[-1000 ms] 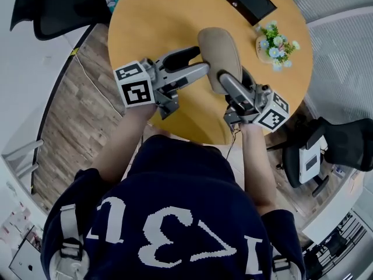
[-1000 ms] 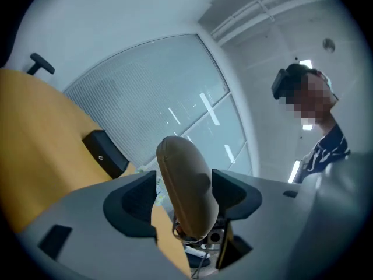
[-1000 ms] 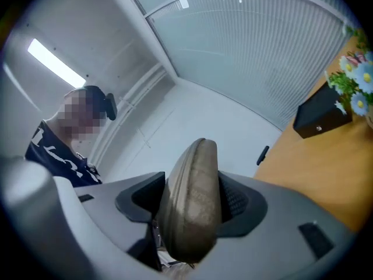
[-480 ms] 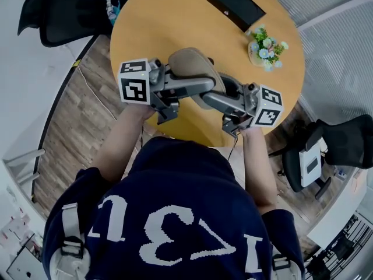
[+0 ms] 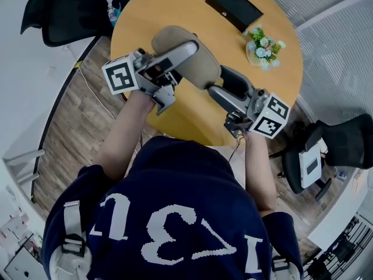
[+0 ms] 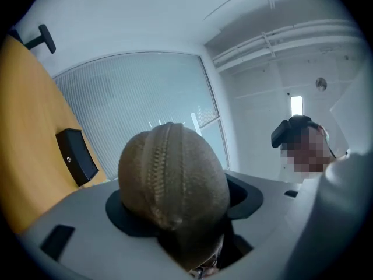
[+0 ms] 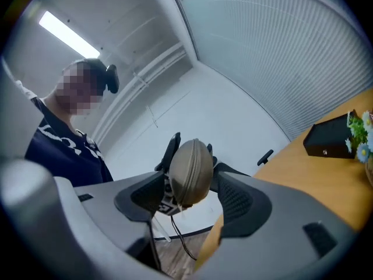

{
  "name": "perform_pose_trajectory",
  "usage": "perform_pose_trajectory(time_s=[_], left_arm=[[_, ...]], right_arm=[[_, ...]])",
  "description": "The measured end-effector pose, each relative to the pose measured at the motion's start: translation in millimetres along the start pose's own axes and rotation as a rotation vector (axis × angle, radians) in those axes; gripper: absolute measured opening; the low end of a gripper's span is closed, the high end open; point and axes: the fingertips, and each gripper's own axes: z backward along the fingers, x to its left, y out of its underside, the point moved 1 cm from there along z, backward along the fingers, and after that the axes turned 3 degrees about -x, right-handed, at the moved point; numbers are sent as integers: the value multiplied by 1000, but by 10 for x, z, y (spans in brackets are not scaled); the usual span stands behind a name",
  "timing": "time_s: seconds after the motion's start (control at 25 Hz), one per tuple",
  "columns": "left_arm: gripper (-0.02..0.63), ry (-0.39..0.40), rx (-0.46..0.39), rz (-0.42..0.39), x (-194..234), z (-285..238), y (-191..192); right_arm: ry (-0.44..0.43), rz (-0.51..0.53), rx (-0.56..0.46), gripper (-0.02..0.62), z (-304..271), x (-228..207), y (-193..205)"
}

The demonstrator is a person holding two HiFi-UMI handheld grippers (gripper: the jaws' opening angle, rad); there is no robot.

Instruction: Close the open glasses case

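Gripping the tan case (image 5: 201, 70) across its middle, the left gripper (image 5: 187, 51) holds it clear above the round table (image 5: 175, 7), its wide-spread jaws pressed on the sides. The right gripper (image 5: 224, 86) clasps the case's lower end between wide-set jaws; the zip looks closed.

- Round wooden table (image 5: 175, 4), its top honey-coloured.
- Black box (image 5: 234, 7) lying on the table's far side.
- Small pot of flowers (image 5: 263, 46) just beside the box.
- Black chair (image 5: 55, 19) at the table's left, another (image 5: 344, 142) off to the right.
- Plank floor (image 5: 70, 115).
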Motion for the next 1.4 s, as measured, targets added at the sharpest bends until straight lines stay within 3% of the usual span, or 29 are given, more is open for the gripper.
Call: perform_pose_trajectory(time_s=[0.16,0.28,0.32,0.36,0.4,0.56,0.84,1.2,1.4], left_arm=[[304,-23,-42,-60,-74,-8,-155],[304,-16,-75,-60,-131,-29,-197],[304,-16,-80,-61,-144,-35,-201],[304,-16,-85,-62,-155,-37,-208],[304,-14,-94,-62,-166,-33,-221],[304,-15,-144,-67,-196,-6,-294],[304,16,-190,-12,-259,35,-351],[302,74,-289,163,-265,99,-381],[302,78,-302,179,-321,95,-347]], right_arm=[[55,-27,31,267,-93,89,254],[73,-70,27,267,-194,109,405],[83,-67,10,239,-204,112,396],[94,-59,-12,152,-202,116,363],[104,-52,-31,115,-192,117,325],[117,-26,-62,41,-114,142,202],[112,55,-82,25,-48,259,63],[97,124,-150,21,20,450,-189],[123,149,-236,21,166,489,-431]])
